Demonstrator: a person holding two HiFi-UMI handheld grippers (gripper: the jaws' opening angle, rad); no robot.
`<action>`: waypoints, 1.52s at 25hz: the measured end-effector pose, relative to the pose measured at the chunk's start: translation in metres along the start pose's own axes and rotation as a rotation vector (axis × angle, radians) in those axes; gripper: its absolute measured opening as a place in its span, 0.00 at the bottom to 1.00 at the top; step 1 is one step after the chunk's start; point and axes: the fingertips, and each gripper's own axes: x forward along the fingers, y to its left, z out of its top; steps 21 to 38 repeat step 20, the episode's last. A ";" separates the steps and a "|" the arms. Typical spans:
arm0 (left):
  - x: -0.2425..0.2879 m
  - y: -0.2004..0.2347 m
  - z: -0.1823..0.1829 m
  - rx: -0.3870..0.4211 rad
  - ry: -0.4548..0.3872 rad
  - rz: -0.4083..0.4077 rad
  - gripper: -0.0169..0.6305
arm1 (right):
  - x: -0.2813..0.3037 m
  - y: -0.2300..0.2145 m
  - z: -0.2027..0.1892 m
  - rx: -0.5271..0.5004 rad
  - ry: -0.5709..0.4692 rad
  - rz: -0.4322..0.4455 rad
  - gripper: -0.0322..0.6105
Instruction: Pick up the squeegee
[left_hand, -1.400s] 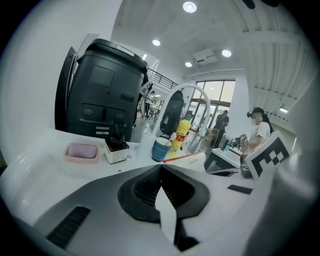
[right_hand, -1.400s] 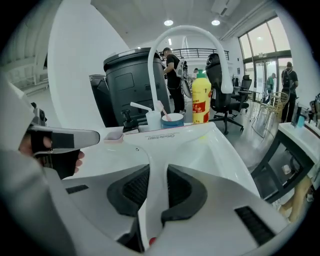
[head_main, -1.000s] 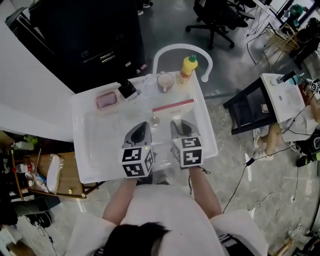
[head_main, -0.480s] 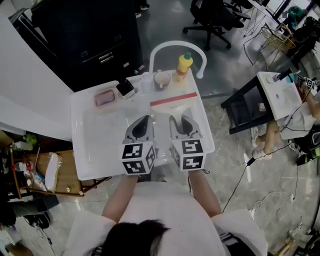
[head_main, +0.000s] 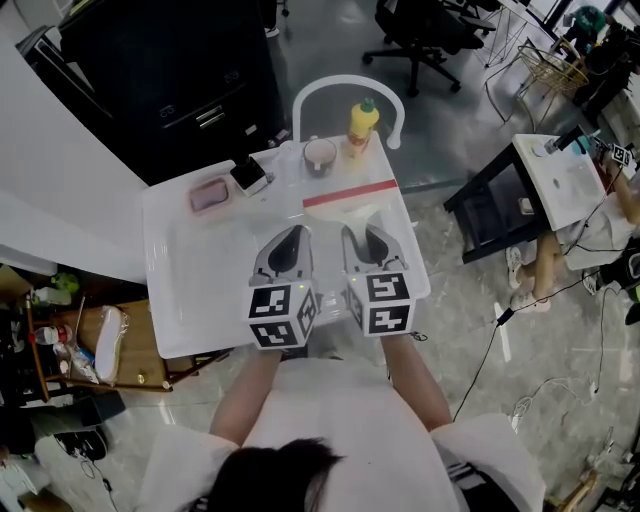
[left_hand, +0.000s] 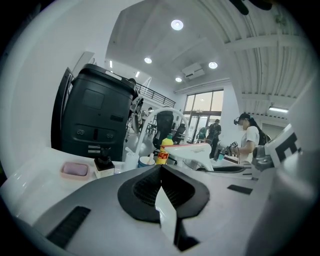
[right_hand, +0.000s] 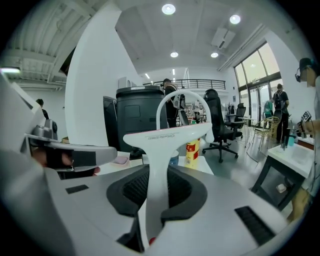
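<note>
Black cabinet (head_main: 170, 70): stands beyond the table's far left side; it fills the left of the left gripper view.

Table (head_main: 180, 290): white, and directly below both grippers.

White arch (head_main: 345, 92): a curved white hoop rising behind the table's far edge.

Right gripper (head_main: 366, 242): held on the right over the table. Its jaws are part-way closed and clamp the squeegee's white handle, which runs straight out between the two black pads in the right gripper view.

Left gripper (head_main: 290, 246): held just beside the right one and apart from it. In the left gripper view its jaw tips meet and nothing lies between them.

Squeegee (head_main: 350, 205): gripped by the right gripper, with its wide white head out ahead of the jaws over the table's far right part. A red strip runs along the head's far edge.

Yellow bottle (head_main: 361, 120): upright at the table's far edge, with a green cap.

Cup (head_main: 320, 155): just left of the yellow bottle.

Pink dish (head_main: 210, 197): at the far left of the table.

Black-topped box (head_main: 247, 177): small, between the pink dish and the cup.
</note>
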 end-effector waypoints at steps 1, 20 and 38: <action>-0.001 -0.001 -0.001 0.000 0.001 0.001 0.06 | -0.001 0.001 0.000 -0.001 -0.004 0.003 0.17; -0.020 -0.002 -0.009 -0.006 0.007 0.022 0.06 | -0.015 0.017 -0.003 -0.009 -0.021 0.054 0.17; -0.020 -0.002 -0.009 -0.006 0.007 0.022 0.06 | -0.015 0.017 -0.003 -0.009 -0.021 0.054 0.17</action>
